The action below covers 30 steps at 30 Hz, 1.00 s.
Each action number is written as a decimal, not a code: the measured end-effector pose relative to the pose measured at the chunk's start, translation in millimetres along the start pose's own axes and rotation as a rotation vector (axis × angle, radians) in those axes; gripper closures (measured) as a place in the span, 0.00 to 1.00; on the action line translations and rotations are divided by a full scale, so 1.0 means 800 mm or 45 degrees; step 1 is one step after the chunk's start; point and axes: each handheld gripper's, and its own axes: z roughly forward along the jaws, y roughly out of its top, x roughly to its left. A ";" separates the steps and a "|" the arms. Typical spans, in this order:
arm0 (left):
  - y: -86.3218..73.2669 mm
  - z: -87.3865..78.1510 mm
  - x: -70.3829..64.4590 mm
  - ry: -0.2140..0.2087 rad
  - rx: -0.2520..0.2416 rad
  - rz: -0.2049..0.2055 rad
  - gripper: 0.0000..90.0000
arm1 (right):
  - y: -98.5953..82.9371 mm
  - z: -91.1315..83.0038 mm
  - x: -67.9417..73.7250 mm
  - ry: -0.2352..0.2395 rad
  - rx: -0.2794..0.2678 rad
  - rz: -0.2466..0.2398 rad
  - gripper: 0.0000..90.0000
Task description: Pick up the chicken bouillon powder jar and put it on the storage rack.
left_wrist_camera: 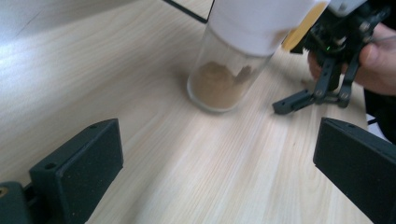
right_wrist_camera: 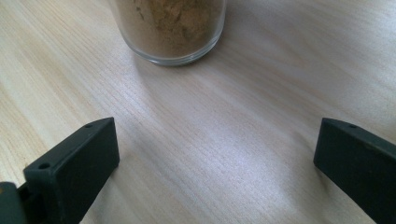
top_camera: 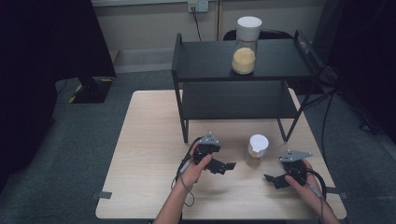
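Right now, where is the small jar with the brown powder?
In the high view the small jar stands upright on the table, in front of the black shelf, between the left gripper and the right gripper, touching neither.

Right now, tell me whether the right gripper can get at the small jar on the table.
Probably yes: the right gripper is open, aimed at the small jar, with bare table between them.

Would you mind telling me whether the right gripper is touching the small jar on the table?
Apart. In the right gripper view, the right gripper stands wide open, and bare table lies between it and the small jar ahead.
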 end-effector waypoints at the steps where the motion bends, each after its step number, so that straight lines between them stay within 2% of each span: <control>1: -0.003 0.000 -0.001 0.014 0.008 0.004 0.01 | 0.000 0.000 0.000 0.000 0.000 0.000 0.00; 8: -0.026 -0.005 0.003 0.058 0.023 -0.051 0.01 | 0.000 0.000 0.000 0.000 0.000 0.000 0.00; 14: -0.034 -0.014 -0.001 0.127 0.057 -0.014 0.01 | 0.000 0.000 0.000 0.000 0.000 0.000 0.00; 20: -0.047 -0.026 -0.001 0.152 0.071 -0.021 0.01 | 0.000 0.000 0.000 0.000 0.000 -0.001 0.00; 30: -0.066 -0.052 -0.003 0.209 0.058 -0.045 0.01 | 0.000 0.000 0.000 0.000 0.000 -0.001 0.00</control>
